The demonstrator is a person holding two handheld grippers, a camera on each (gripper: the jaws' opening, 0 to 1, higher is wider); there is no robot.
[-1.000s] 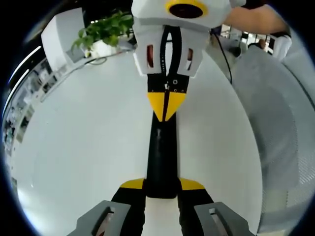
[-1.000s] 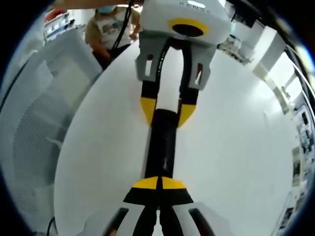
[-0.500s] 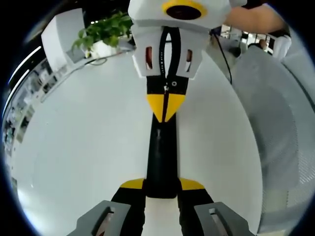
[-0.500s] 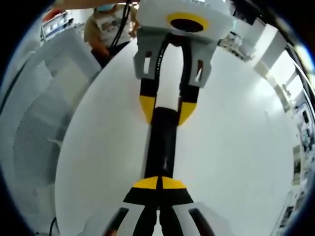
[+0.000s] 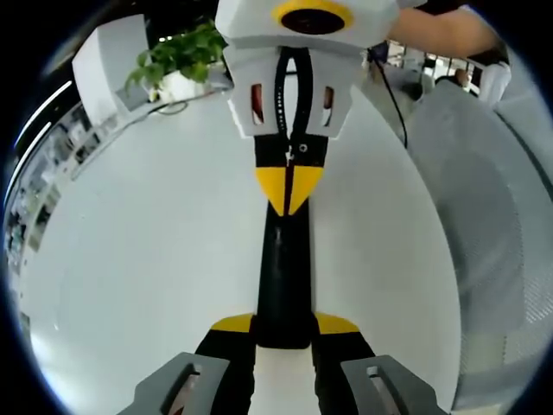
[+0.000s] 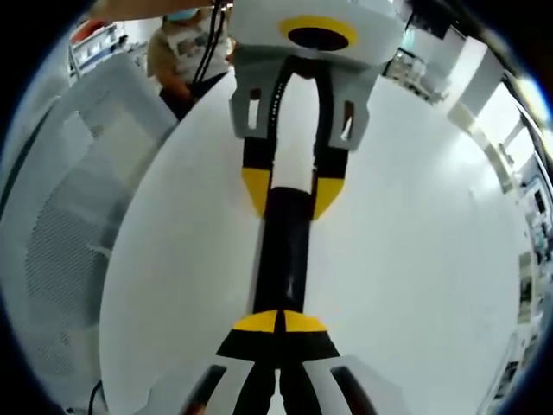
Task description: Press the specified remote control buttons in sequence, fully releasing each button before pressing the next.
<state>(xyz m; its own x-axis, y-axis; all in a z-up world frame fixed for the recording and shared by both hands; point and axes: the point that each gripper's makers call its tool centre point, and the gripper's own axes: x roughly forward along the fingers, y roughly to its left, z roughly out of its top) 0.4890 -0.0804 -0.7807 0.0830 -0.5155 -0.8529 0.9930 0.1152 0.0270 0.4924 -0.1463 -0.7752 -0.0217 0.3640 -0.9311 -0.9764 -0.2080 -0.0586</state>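
A long black remote control (image 5: pixel 283 277) lies lengthwise over the white table (image 5: pixel 130 259). My left gripper (image 5: pixel 285 327) is shut on its near end, one yellow-tipped jaw on each side. My right gripper (image 5: pixel 290 188) comes in from the top, shut, its joined yellow tips touching the remote's upper face at the far end. In the right gripper view, my right gripper (image 6: pixel 281 323) shows the same shut tips resting on the remote (image 6: pixel 281 259). Beyond it, the left gripper (image 6: pixel 292 192) clamps the other end. The buttons are too dark to make out.
A potted plant (image 5: pixel 177 56) stands at the table's far edge beside a white box (image 5: pixel 108 60). A grey mesh chair (image 5: pixel 492 216) flanks the table, also visible as the chair (image 6: pixel 60 216). A seated person (image 6: pixel 186 43) is behind the table. A forearm (image 5: pixel 441 30) reaches in.
The right gripper's body looms slightly larger and higher in the left gripper view; its tips stay on the remote. The left gripper's hold is unchanged.
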